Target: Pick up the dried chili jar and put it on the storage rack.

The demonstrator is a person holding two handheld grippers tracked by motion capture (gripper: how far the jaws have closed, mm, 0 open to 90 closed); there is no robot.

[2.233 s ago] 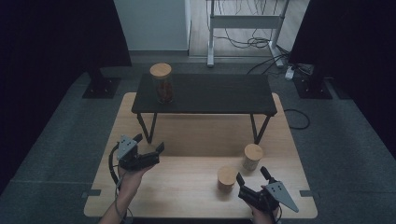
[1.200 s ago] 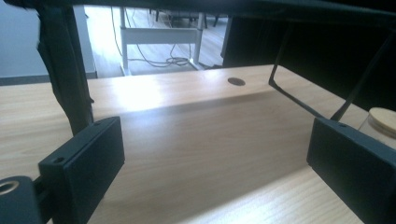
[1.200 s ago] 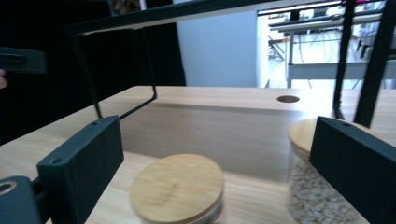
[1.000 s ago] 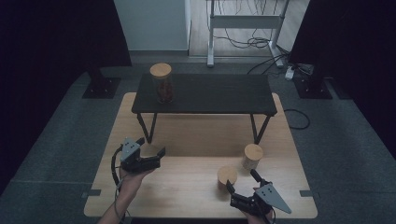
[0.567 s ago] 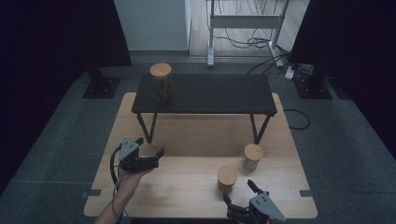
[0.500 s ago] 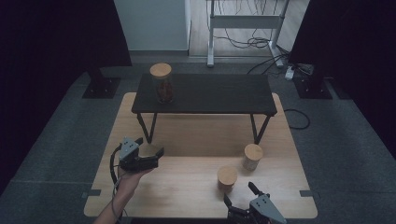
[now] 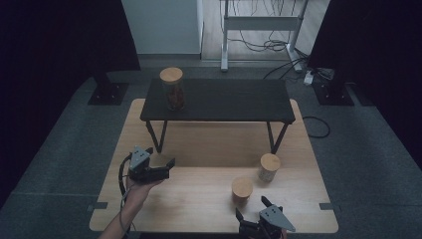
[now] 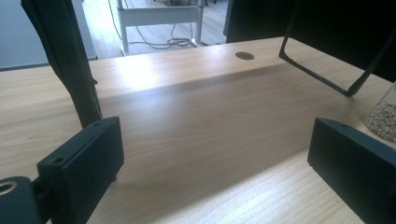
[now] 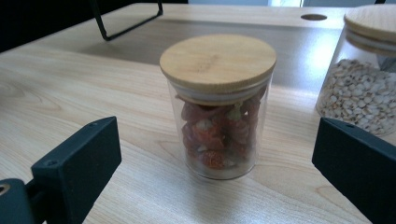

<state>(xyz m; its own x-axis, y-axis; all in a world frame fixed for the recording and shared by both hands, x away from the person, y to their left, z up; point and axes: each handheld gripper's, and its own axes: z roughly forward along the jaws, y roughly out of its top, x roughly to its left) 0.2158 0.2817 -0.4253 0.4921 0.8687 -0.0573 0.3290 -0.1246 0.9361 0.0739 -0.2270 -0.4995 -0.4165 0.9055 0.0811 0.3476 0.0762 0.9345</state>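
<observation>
At the lower right of the high view, the right gripper (image 7: 253, 211) was seen at the near edge of the table (image 7: 199, 199), its jaws spread wide and pointed toward the red jar (image 7: 242, 189), which stood just beyond them, untouched. Centre frame in the right gripper view, that red jar (image 9: 218, 107) was recorded upright on the wood, lid on, filled with red dried pieces, set between the two wide black jaws but farther off than their tips. Upper right of the same view, the grain jar (image 9: 362, 70) was noted, lidded, holding pale kernels, near the red jar and apart from it. Right of centre in the high view, the grain jar (image 7: 269, 167) was placed just beyond the red one.

Lower left of the high view, the left gripper (image 7: 166, 168) was held in a hand (image 7: 137, 191) above the table, jaws wide, nothing between them. The left gripper view gave bare wood between the open jaws.

Upper centre of the high view, a dark bench (image 7: 219, 99) was listed, with a third jar (image 7: 172, 88) upright on its left end.
</observation>
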